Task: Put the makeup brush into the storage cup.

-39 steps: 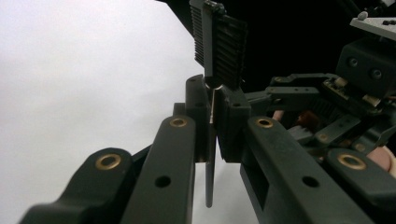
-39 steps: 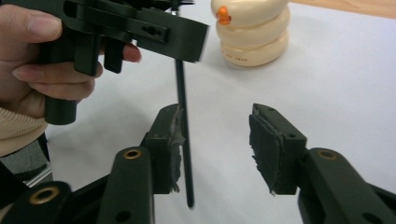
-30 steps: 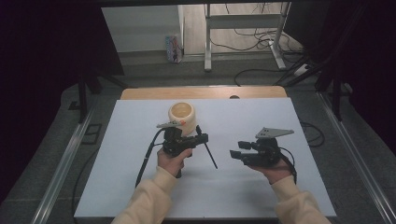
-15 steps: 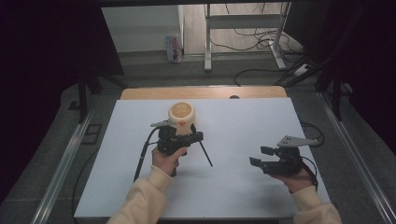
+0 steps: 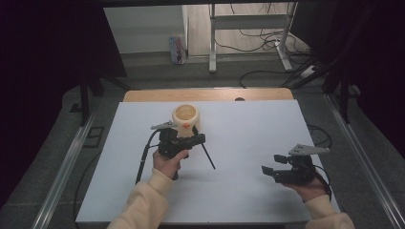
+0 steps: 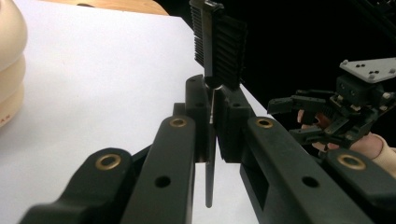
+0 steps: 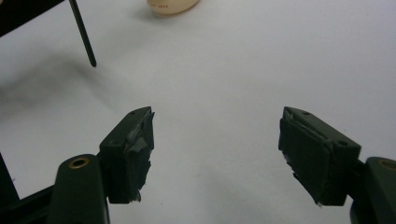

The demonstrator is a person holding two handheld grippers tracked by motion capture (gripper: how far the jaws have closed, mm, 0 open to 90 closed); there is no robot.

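We hold a thin black comb (image 6: 219, 44) clamped in left gripper (image 5: 191, 141) jaws, beside cream jar (image 5: 185, 117) | right gripper (image 7: 217, 154) jaws apart, empty above the counter (image 5: 248, 129) | comb looks light, stiff; grip its spine.

Looks like a lab / data-capture rig, not a home: a bare white table (image 5: 248, 191) sits inside a frame with metal rails (image 5: 67, 167) along both sides and dark curtains (image 5: 43, 43) boxing it in. Grey carpet floor (image 5: 157, 71) behind has loose cables (image 5: 267, 38) running around the legs of a metal stand (image 5: 248, 28). Person works with instrumented handheld tools, e.g. the right gripper (image 5: 270, 172) with its grey tracking plate and trailing cable.
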